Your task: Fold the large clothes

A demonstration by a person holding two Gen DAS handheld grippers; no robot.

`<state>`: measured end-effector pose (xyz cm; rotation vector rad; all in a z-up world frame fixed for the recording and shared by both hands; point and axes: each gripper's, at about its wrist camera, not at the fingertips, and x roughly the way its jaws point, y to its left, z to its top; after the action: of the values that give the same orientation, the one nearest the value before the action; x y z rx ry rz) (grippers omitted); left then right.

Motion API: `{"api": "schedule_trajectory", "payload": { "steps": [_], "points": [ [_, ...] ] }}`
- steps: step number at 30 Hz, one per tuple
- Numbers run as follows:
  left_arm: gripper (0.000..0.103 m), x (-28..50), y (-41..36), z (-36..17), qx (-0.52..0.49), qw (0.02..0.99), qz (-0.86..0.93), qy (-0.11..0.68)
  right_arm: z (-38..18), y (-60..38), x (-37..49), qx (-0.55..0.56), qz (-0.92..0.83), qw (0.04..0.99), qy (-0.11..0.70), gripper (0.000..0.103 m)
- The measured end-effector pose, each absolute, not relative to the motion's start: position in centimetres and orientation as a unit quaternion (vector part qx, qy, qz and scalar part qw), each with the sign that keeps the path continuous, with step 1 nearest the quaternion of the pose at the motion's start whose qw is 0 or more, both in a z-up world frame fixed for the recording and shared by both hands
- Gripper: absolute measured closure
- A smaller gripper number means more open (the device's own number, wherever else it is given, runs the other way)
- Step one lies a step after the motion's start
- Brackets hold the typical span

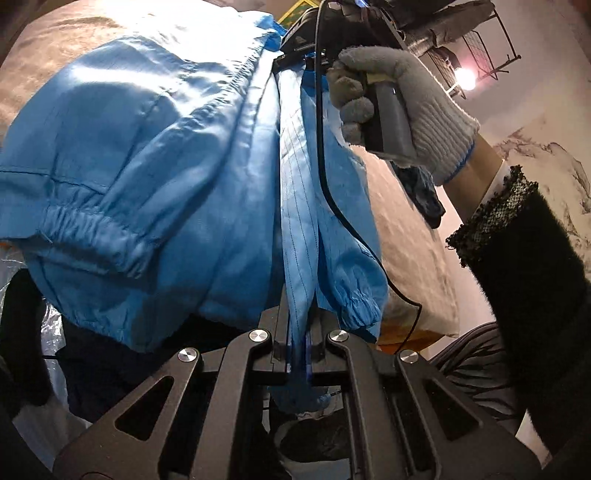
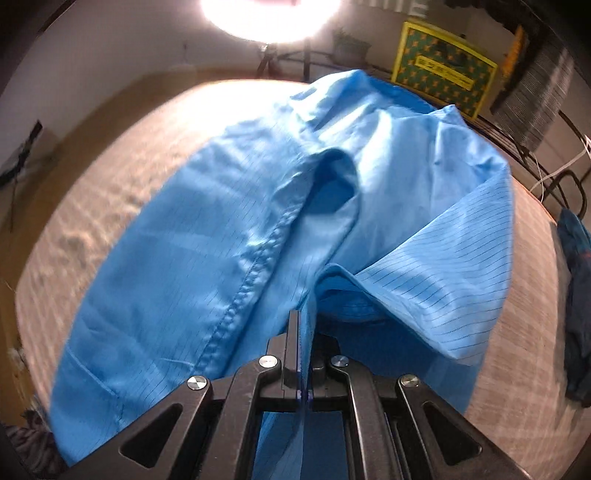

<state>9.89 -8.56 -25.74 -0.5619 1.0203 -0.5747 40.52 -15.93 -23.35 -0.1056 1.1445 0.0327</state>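
Note:
A large blue garment (image 1: pixel 147 166) with thin dark stripes and elastic cuffs hangs and drapes over a beige bed (image 1: pixel 410 236). My left gripper (image 1: pixel 299 325) is shut on a taut edge of the garment that runs up to my right gripper (image 1: pixel 299 51), held by a gloved hand (image 1: pixel 399 96). In the right wrist view my right gripper (image 2: pixel 301 325) is shut on a fold of the blue garment (image 2: pixel 221 229), which spreads forward over the bed (image 2: pixel 92 177).
A dark blue cloth (image 2: pixel 576 280) lies at the bed's right edge, also seen in the left wrist view (image 1: pixel 424 195). A yellow-green box (image 2: pixel 443 66) and a metal rack (image 1: pixel 476 44) stand beyond the bed. A bright lamp (image 2: pixel 269 14) shines at the far side.

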Motion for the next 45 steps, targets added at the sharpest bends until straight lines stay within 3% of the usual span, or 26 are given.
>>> {"api": "schedule_trajectory", "payload": {
  "steps": [3, 4, 5, 9, 15, 23, 24, 26, 31, 34, 41, 45],
  "points": [
    [0.101, 9.4, -8.4, -25.8, -0.261, 0.798, -0.265, 0.474, -22.8, -16.2, 40.3, -0.023, 0.063, 0.835, 0.546, 0.09],
    [0.101, 9.4, -8.3, -25.8, -0.26, 0.797, -0.265, 0.475, -22.0, -17.1, 39.9, 0.011, 0.088, 0.835, 0.543, 0.074],
    [0.101, 9.4, -8.3, -26.0, -0.261, 0.796, -0.266, 0.476, -21.3, -17.8, 39.5, 0.038, 0.107, 0.837, 0.535, 0.068],
    [0.101, 9.4, -8.4, -26.2, -0.263, 0.796, -0.264, 0.478, -17.9, -23.1, 36.8, 0.157, 0.189, 0.844, 0.477, 0.068],
    [0.101, 10.3, -9.1, -26.0, -0.254, 0.796, -0.262, 0.482, -18.7, -33.6, 36.1, 0.283, 0.083, 0.844, 0.449, 0.063],
    [0.101, 11.1, -9.8, -26.4, -0.256, 0.789, -0.263, 0.492, -23.2, -35.4, 39.4, 0.316, 0.08, 0.818, 0.473, 0.065],
    [0.101, 11.2, -9.9, -26.4, -0.257, 0.788, -0.263, 0.494, -23.2, -35.1, 39.9, 0.308, 0.084, 0.821, 0.473, 0.07],
    [0.101, 11.5, -10.0, -26.8, -0.256, 0.787, -0.263, 0.496, -22.6, -34.1, 41.0, 0.279, 0.083, 0.829, 0.478, 0.101],
    [0.101, 12.2, -10.1, -27.4, -0.263, 0.777, -0.272, 0.502, -16.8, -33.1, 42.9, 0.257, 0.098, 0.861, 0.428, 0.103],
    [0.101, 12.5, -10.0, -27.9, -0.272, 0.772, -0.274, 0.506, -15.5, -30.5, 46.6, 0.21, 0.102, 0.865, 0.444, 0.103],
    [0.101, 12.8, -9.6, -28.6, -0.283, 0.759, -0.282, 0.514, -20.5, -24.3, 54.7, 0.043, 0.032, 0.845, 0.532, 0.103],
    [0.101, 13.0, -9.3, -28.9, -0.294, 0.75, -0.286, 0.518, -23.2, -24.3, 55.8, 0.041, 0.012, 0.838, 0.544, 0.099]
  ]
}}
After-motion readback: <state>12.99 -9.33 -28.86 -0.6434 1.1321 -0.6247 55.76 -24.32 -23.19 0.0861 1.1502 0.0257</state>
